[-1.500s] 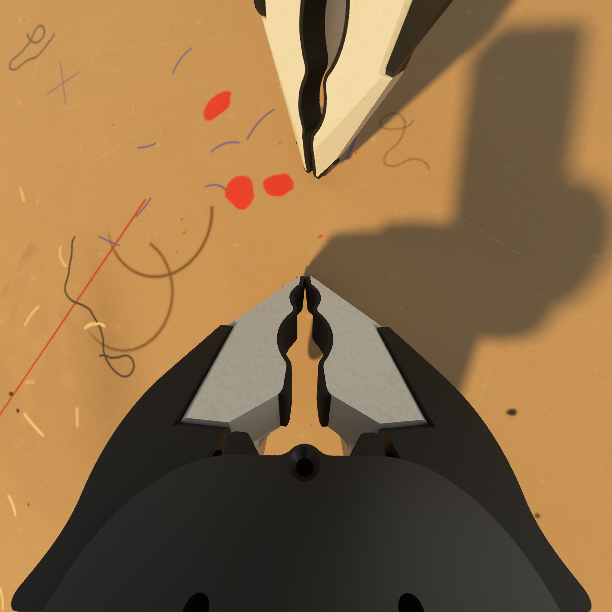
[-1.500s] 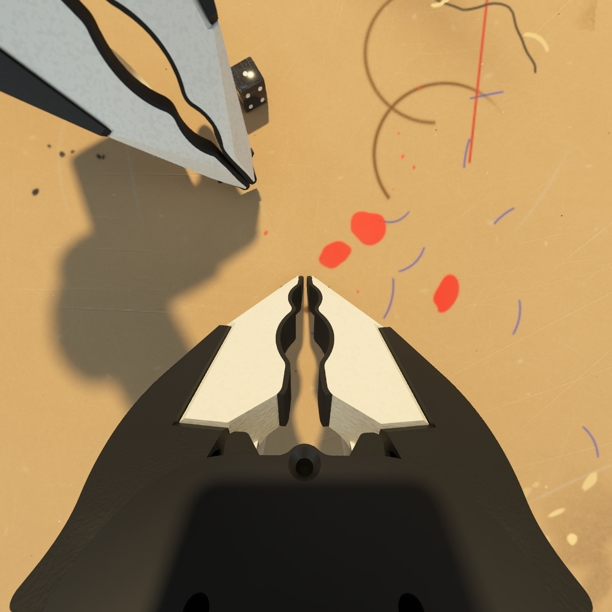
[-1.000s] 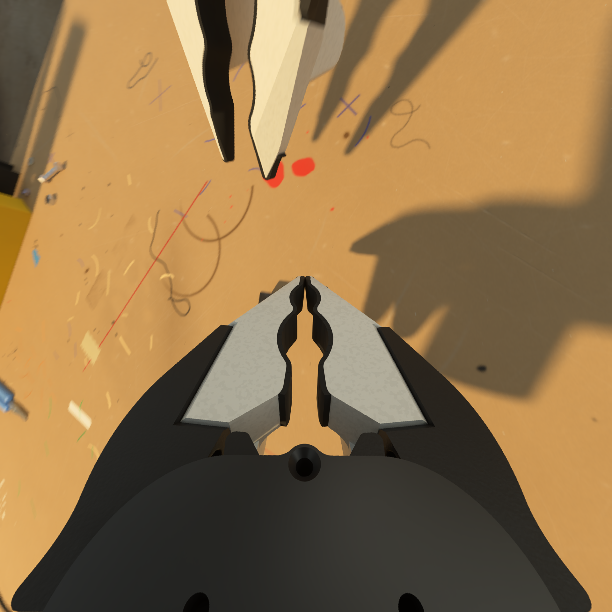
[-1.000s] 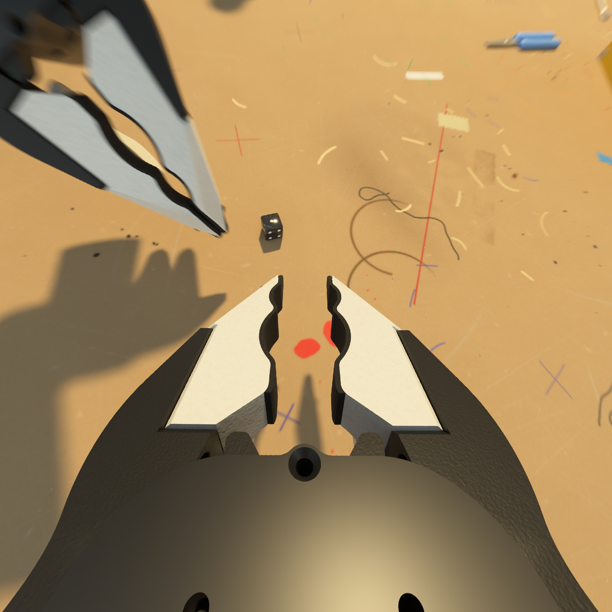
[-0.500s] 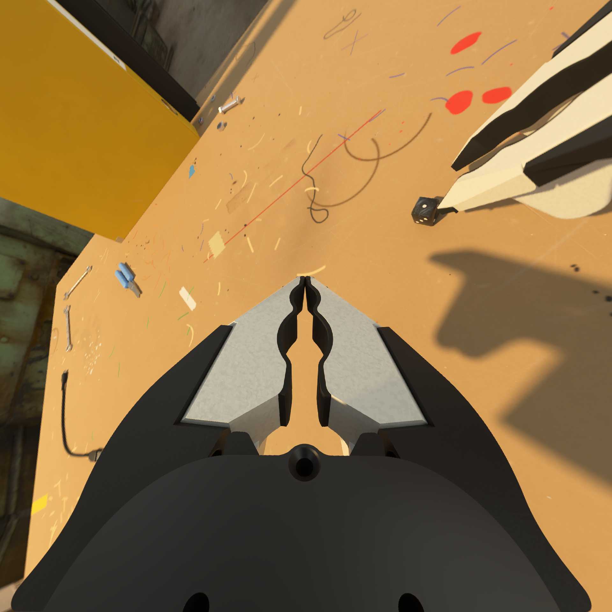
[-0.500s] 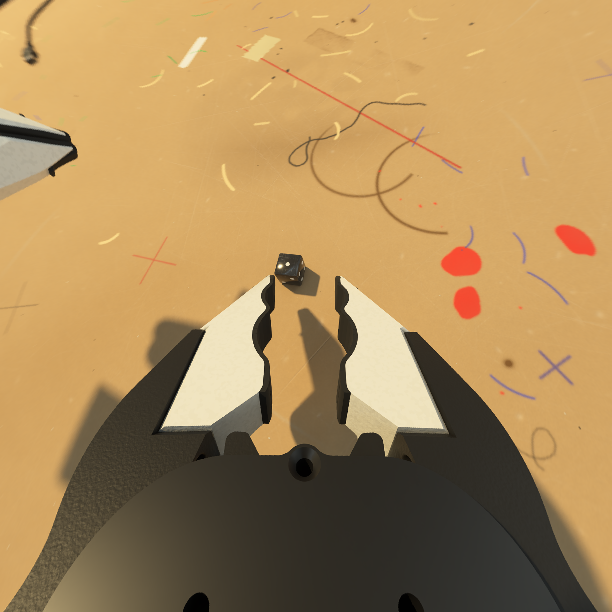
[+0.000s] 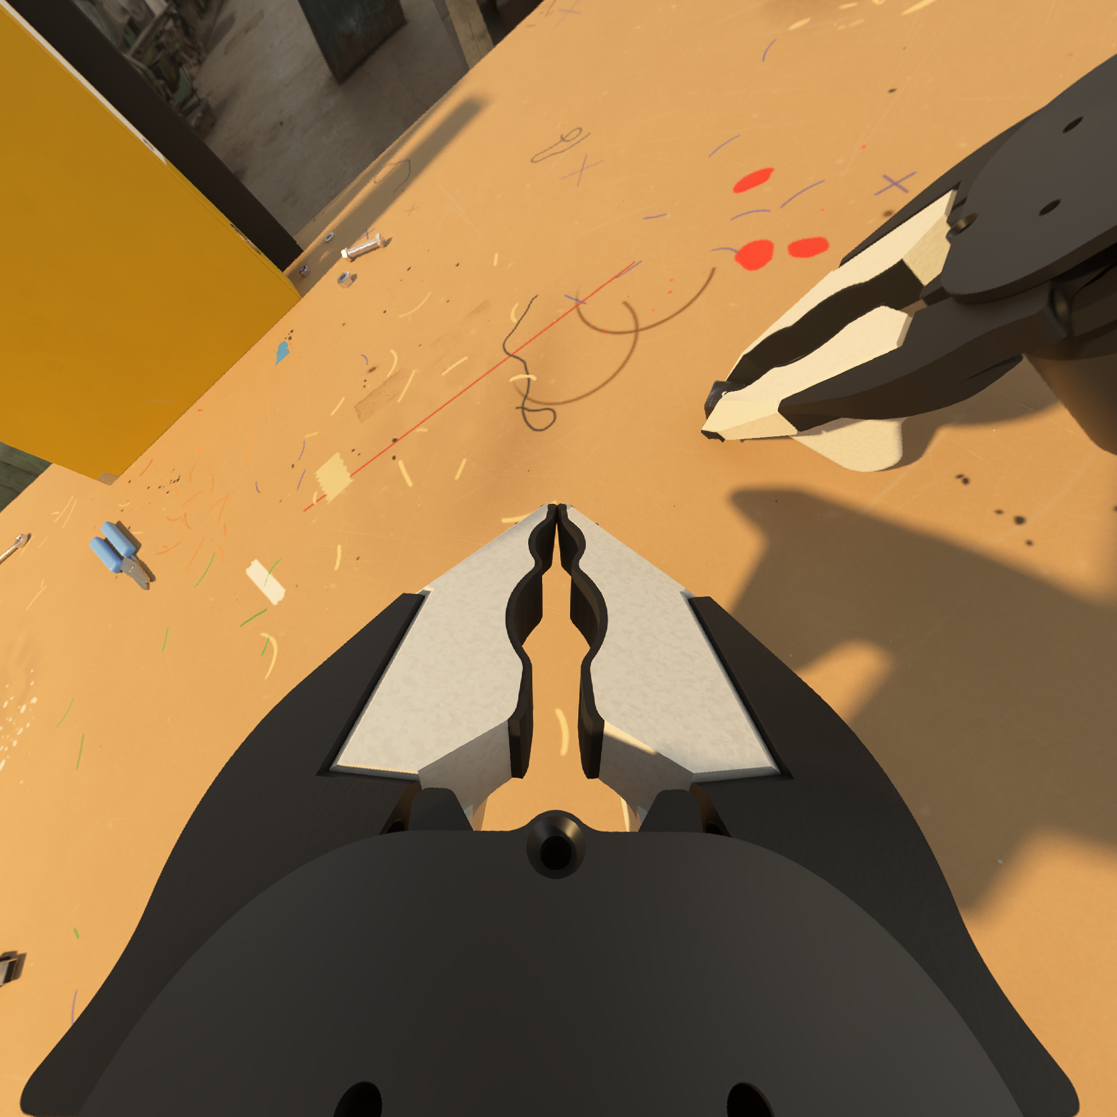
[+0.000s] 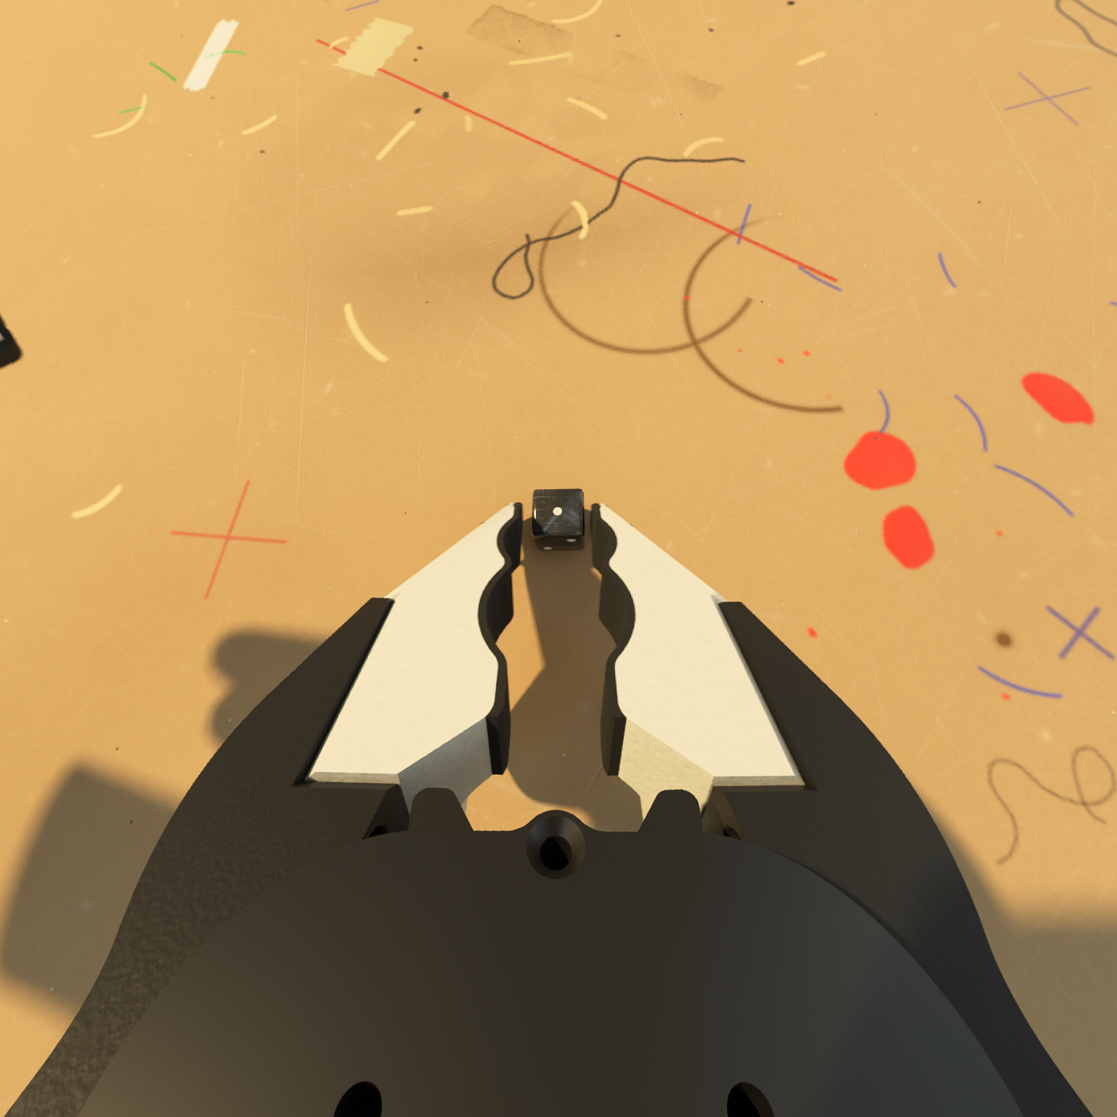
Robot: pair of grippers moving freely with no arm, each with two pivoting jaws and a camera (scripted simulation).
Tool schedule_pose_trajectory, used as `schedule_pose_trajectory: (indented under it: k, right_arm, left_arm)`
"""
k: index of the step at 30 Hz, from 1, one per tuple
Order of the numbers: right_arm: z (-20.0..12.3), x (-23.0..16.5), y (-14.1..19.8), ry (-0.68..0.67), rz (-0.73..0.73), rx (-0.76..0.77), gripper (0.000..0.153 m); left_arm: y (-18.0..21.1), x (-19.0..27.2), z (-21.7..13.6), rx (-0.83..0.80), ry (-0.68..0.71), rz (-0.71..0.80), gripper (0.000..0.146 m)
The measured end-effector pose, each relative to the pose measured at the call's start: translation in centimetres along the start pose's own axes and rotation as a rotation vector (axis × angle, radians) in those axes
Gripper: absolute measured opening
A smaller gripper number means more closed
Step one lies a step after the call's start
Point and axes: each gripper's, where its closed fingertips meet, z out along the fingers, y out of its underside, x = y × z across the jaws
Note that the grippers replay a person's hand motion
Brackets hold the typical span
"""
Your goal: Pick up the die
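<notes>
A small black die (image 8: pixel 557 518) with white pips sits on the tan table (image 8: pixel 362 423), one pip facing up. My right gripper (image 8: pixel 556 509) is open, with its cream fingertips on either side of the die and only slim gaps left. In the left wrist view the right gripper (image 7: pixel 713 411) is low over the table at the right, with the die (image 7: pixel 718 390) a dark bit at its tip. My left gripper (image 7: pixel 556 508) is shut and empty, apart from the die to its left.
A yellow cabinet (image 7: pixel 121 242) stands at the table's far left edge. A bolt (image 7: pixel 364 248) and a blue-handled tool (image 7: pixel 118 553) lie near it. Red paint blots (image 8: pixel 879 459), pen marks and shavings mark the table top.
My right gripper has moved forward so the die is between its fingertips, and its jaws have narrowed. My left gripper has drawn back a little and stays shut.
</notes>
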Motion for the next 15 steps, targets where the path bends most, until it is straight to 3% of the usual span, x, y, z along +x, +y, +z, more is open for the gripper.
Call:
schedule_pose_trajectory:
  k: [4,6,11,15]
  right_arm:
    - [-0.1,0.1,0.1,-0.018,-0.038,-0.017,0.016]
    - [-0.7,0.5,0.1,-0.062,-0.139,-0.068,0.016]
    - [-5.0,6.6,-1.0,-0.197,-0.771,-0.268,0.016]
    - [-5.8,10.9,-0.1,-0.317,-1.083,-0.556,0.016]
  left_arm:
    - [0.1,-0.3,-0.3,0.003,-0.002,-0.010,0.000]
    - [0.2,-0.3,-0.3,-0.002,-0.001,-0.006,0.000]
    - [0.0,0.4,-0.2,-0.012,0.008,0.034,0.000]
    - [-0.3,1.0,0.0,-0.019,0.009,0.066,0.000]
